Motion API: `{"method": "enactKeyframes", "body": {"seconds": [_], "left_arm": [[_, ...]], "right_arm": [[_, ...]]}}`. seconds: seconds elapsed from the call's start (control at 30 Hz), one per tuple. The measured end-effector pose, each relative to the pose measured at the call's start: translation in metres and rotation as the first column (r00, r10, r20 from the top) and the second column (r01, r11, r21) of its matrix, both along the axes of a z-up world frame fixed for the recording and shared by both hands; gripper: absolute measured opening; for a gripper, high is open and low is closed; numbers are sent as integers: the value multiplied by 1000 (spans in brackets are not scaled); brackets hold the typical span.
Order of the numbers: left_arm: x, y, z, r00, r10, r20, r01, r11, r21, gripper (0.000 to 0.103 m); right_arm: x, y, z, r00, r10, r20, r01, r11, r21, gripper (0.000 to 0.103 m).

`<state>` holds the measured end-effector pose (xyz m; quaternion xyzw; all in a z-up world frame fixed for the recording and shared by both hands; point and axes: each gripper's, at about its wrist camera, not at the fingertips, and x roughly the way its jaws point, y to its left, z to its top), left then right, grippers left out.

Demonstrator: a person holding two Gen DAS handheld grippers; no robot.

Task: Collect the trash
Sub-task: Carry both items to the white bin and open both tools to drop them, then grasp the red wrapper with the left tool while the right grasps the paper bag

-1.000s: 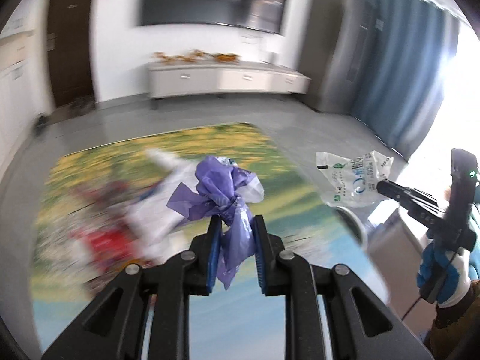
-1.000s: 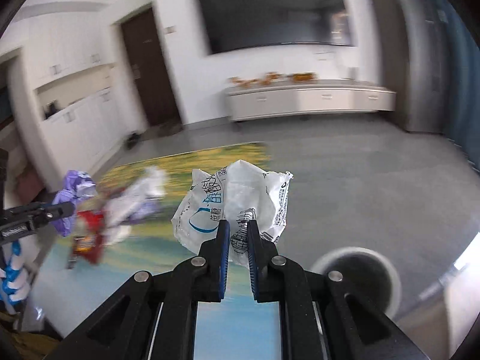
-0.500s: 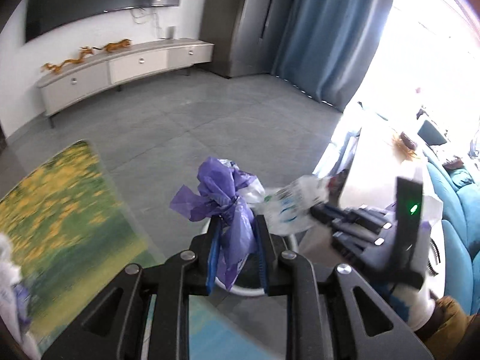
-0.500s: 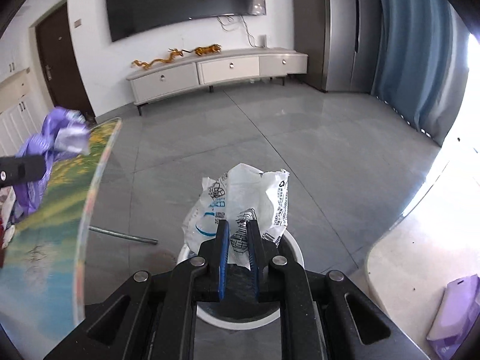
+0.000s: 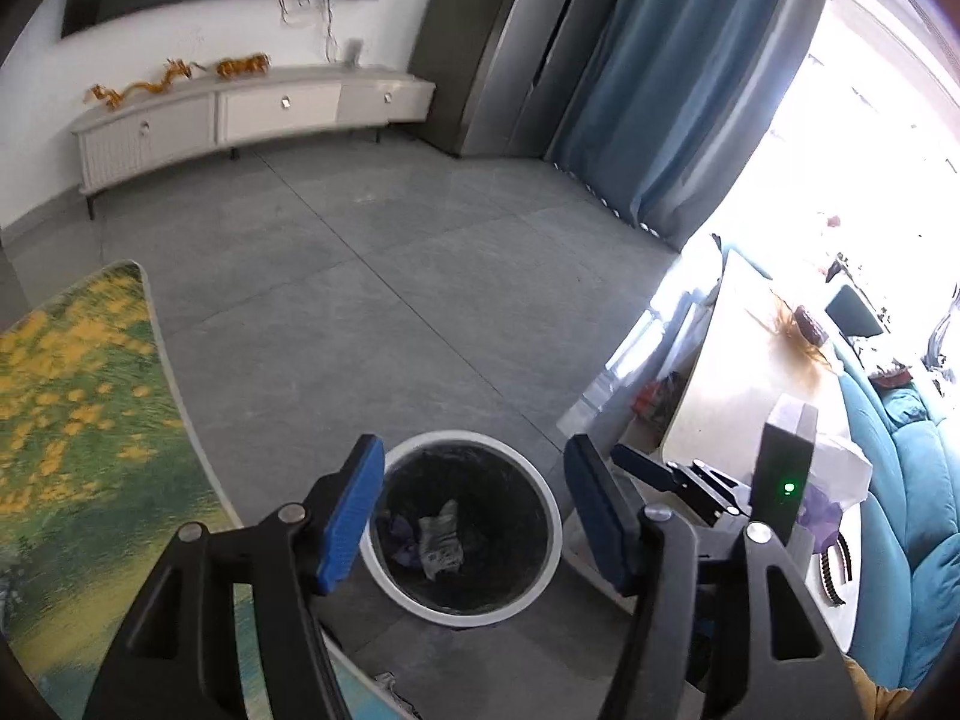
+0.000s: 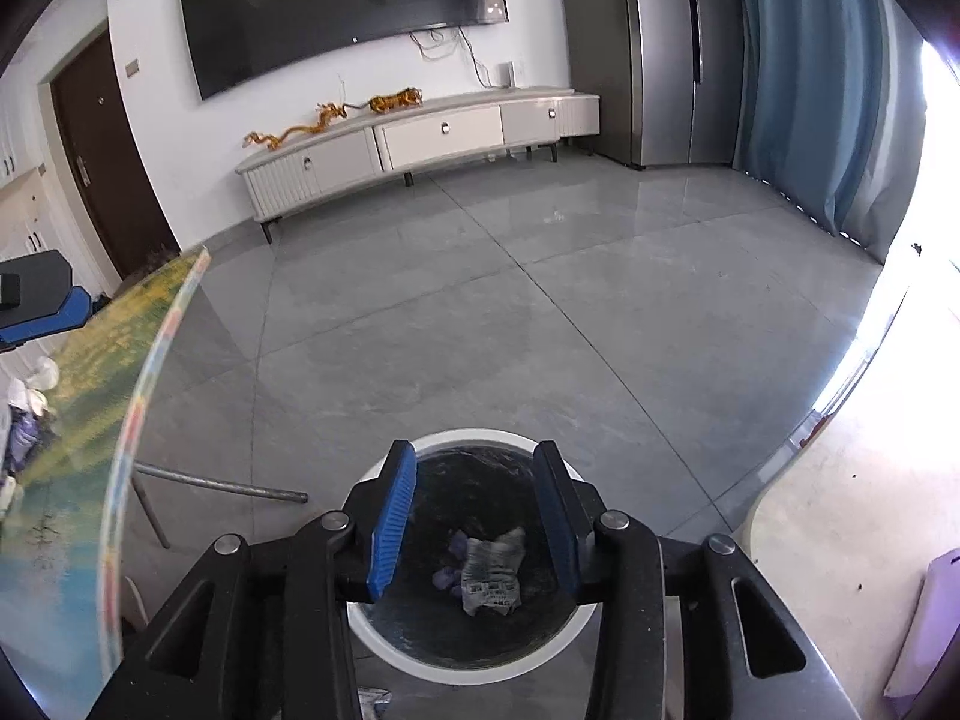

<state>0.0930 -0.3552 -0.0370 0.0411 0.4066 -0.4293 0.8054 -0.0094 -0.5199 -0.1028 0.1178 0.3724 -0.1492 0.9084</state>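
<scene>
A round trash bin (image 5: 549, 516) with a white rim and black liner stands on the grey floor below both grippers; it also shows in the right wrist view (image 6: 384, 639). Inside lie the white printed plastic bag (image 5: 441, 543) and the purple bag (image 5: 399, 540); the right wrist view shows the white bag (image 6: 492, 570) and the purple bag (image 6: 450, 564) too. My left gripper (image 5: 474, 510) is open and empty above the bin. My right gripper (image 6: 474, 516) is open and empty above the bin; it also appears at the right of the left wrist view (image 5: 690, 480).
The table with the flower-print top (image 5: 78, 420) is at the left, its edge (image 6: 138, 420) next to the bin. More trash (image 6: 24, 414) lies on it. A light counter (image 5: 750, 396) and teal sofa (image 5: 900, 510) stand at the right.
Both grippers have opened over the bin. The purple bag has left my left gripper and the white bag my right gripper; both now lie in the bin.
</scene>
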Motion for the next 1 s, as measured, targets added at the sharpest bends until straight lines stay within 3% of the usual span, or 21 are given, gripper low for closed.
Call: {"method": "enactKeyframes", "body": {"seconds": [0.3, 0.5, 0.63, 0.83, 1.0], "left_arm": [[-42, 68, 65, 975, 120, 187, -107, 991, -75, 61], [-65, 131, 100, 943, 179, 281, -163, 983, -79, 61], [-67, 185, 109, 920, 237, 313, -222, 972, -83, 61], [-59, 282, 110, 876, 362, 318, -350, 932, -95, 61], [-51, 362, 96, 820, 478, 316, -483, 873, -68, 61]], "right_arm": [[-35, 41, 82, 985, 59, 163, -54, 998, -38, 43], [-49, 92, 147, 949, 162, 270, -144, 986, -85, 50], [-47, 124, 172, 924, 222, 312, -206, 975, -85, 50], [-26, 177, 187, 899, 305, 315, -291, 952, -89, 50], [5, 223, 186, 877, 381, 292, -373, 924, -85, 50]]}}
